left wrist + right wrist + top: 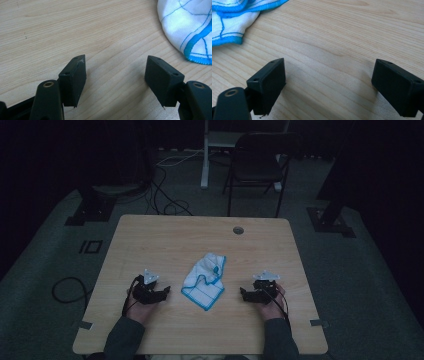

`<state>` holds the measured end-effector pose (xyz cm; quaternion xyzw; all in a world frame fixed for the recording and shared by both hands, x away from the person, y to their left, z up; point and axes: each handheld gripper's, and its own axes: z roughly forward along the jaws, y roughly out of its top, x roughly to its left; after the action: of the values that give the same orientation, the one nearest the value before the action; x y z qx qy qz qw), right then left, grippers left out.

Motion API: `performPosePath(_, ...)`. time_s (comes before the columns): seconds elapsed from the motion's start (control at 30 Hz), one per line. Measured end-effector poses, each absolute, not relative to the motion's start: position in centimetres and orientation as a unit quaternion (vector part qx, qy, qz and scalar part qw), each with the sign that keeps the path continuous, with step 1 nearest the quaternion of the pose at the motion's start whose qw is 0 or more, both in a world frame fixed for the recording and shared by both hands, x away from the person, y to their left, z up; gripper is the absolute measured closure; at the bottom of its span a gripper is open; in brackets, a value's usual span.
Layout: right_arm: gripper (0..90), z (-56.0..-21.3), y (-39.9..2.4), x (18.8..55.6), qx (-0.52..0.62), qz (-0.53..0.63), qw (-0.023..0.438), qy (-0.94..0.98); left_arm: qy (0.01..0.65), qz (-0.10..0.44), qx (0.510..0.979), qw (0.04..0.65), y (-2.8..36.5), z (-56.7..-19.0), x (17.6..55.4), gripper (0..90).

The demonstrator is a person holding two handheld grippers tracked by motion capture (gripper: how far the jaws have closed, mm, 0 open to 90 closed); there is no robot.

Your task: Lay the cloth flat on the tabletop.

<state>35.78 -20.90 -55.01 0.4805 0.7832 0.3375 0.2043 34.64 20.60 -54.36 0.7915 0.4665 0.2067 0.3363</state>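
A crumpled white cloth with a blue hem and thin blue grid lines (205, 280) lies in the middle of the wooden table (150, 240). My left gripper (166, 291) rests on the table to the cloth's left, jaws wide open and empty. In the left gripper view the cloth (190, 27) sits at the upper right, beyond my left gripper (116, 67). To the right of the cloth my right gripper (242, 292) lies open with nothing in it. The right gripper view has the cloth (234, 17) at the upper left, apart from my right gripper (329, 72).
A round cable hole (238, 230) sits near the table's far edge. Behind the table stand a black folding chair (257, 162) and a white post (205, 155). Cables (165, 195) trail over the dark floor, and black stand bases (92, 207) flank the table.
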Motion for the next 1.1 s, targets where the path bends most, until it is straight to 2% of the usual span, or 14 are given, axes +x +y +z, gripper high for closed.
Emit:
performPosePath(0.1,12.1,-55.0,-20.9,35.8,0.48,0.338,0.204,0.783,0.466,0.204,0.794,0.333,20.6,-54.3,34.7,34.5)
performPosePath(0.5,12.0,-55.0,-20.9,35.8,0.481,0.338,0.204,0.783,0.471,0.18,0.801,0.322,20.8,-53.6,35.1,44.5)
performPosePath(0.87,12.1,-55.0,-20.9,35.8,0.481,0.338,0.204,0.783,0.45,0.188,0.801,0.346,20.5,-51.2,35.3,46.1)
performPosePath(1.1,12.1,-55.0,-20.9,35.8,0.48,0.337,0.205,0.783,0.437,0.176,0.803,0.366,20.2,-49.9,35.4,50.8)
